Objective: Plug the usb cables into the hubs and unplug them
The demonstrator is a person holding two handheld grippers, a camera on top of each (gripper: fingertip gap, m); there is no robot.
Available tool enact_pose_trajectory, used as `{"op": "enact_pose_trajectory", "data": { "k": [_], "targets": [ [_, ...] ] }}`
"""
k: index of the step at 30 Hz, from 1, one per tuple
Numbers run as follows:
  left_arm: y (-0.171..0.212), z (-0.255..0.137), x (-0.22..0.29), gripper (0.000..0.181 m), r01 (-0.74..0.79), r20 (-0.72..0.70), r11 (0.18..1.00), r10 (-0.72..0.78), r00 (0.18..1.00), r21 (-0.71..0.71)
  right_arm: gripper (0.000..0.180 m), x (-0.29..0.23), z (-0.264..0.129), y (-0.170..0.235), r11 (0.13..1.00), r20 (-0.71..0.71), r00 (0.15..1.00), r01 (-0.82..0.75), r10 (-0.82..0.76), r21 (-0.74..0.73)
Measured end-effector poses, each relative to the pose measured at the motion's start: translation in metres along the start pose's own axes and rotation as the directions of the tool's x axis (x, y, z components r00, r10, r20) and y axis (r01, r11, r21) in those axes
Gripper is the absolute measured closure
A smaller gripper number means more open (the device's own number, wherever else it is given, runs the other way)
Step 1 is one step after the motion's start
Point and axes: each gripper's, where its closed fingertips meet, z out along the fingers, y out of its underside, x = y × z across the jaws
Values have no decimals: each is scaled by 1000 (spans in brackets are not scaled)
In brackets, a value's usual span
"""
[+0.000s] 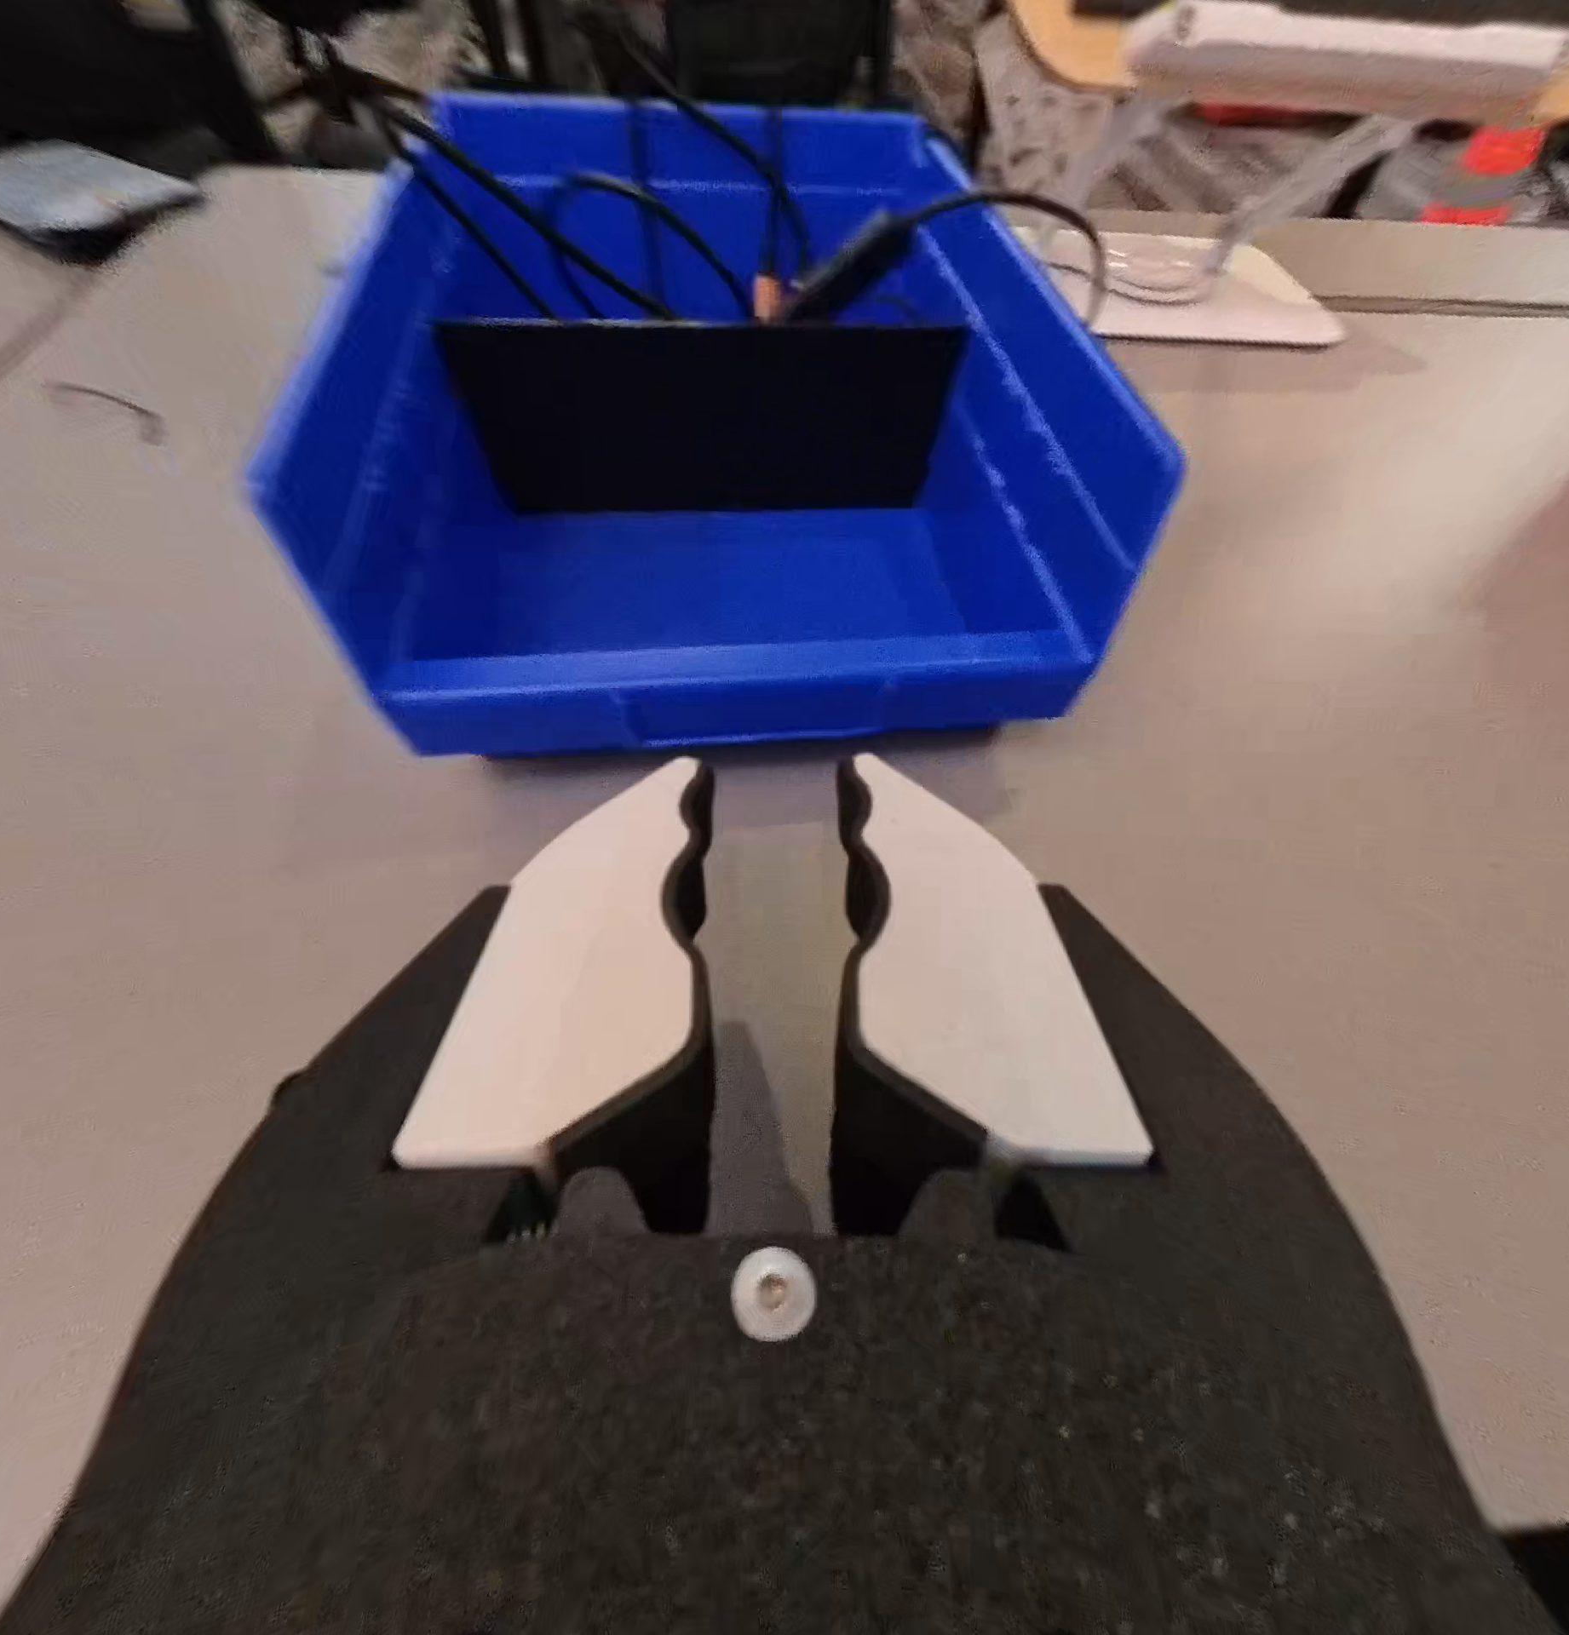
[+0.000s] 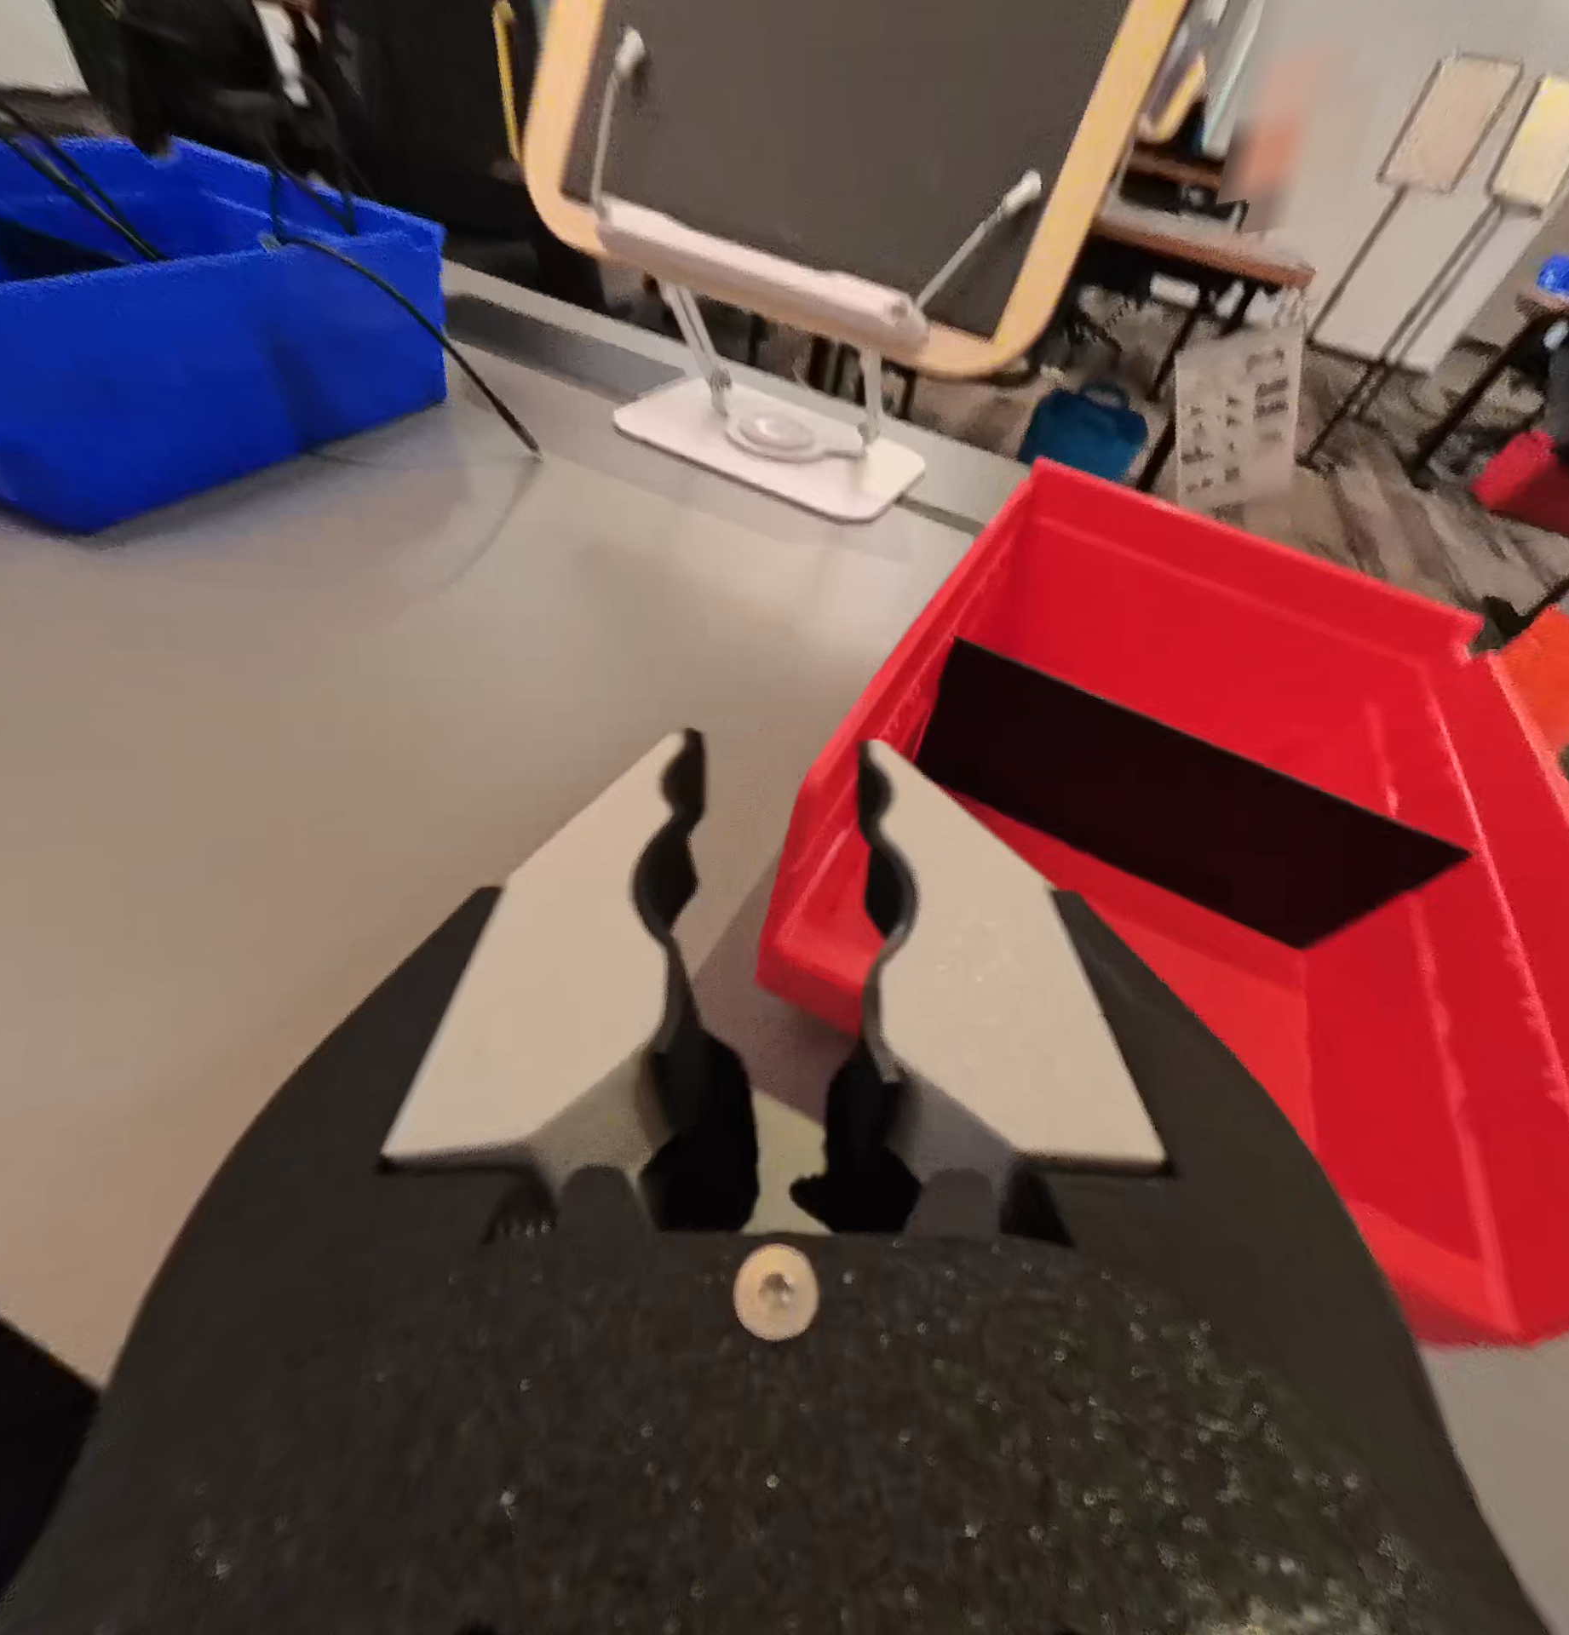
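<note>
A blue bin [image 1: 719, 681] stands on the grey table straight ahead in the left wrist view, with a black divider [image 1: 701, 416] across it. Black usb cables [image 1: 639, 248] and a plug [image 1: 843, 265] stick up behind the divider. My left gripper [image 1: 774, 779] is open and empty, just in front of the bin's front wall. My right gripper [image 2: 776, 752] is open and empty above the table, beside the near left corner of a red bin [image 2: 1294, 1106] with its own black divider [image 2: 1161, 796]. The blue bin [image 2: 188, 372] shows far left there. No hub is visible.
A white stand [image 2: 781, 442] holding a wood-framed board [image 2: 852, 177] sits on the table behind the bins; its base shows in the left wrist view [image 1: 1206, 292]. A black cable [image 2: 462, 354] trails from the blue bin onto the table. Furniture and bags stand beyond the table edge. Left tips to right tips: about 50 cm. The right gripper is farther from the plug [image 1: 843, 265], some 50 cm, than the left, some 25 cm.
</note>
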Motion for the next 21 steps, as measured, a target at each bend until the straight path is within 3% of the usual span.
{"op": "enact_pose_trajectory", "data": {
  "k": [2,4,5,7,8,10,16,21],
  "targets": [
    [-15,-5,-45,148,-2,126,999,-4,992,47,126,-4,4,6,998,-45,998,-42,40,-40],
    [-22,10,-71,132,42,102,999,-44,994,24,123,4,21,15,991,-134,986,-109,98,-75],
    [-21,22,-79,121,46,72,999,-44,996,-26,127,7,31,20,989,-150,984,-107,92,-98],
    [-22,46,-92,116,33,27,996,-31,999,-78,162,26,42,30,985,-235,972,-68,30,-157],
    [-26,55,-92,124,10,-15,998,-11,1000,-68,174,27,44,28,987,-223,974,-66,32,-146],
    [-29,68,-95,177,-44,-65,997,40,997,-64,177,37,47,32,983,-253,967,-86,43,-163],
    [-25,61,-94,177,-102,-78,993,97,992,-67,178,49,54,32,981,-262,961,-132,91,-142],
    [-24,56,-103,177,-56,-68,996,52,996,-66,174,47,54,30,987,-234,969,-108,78,-116]
  ]
}}
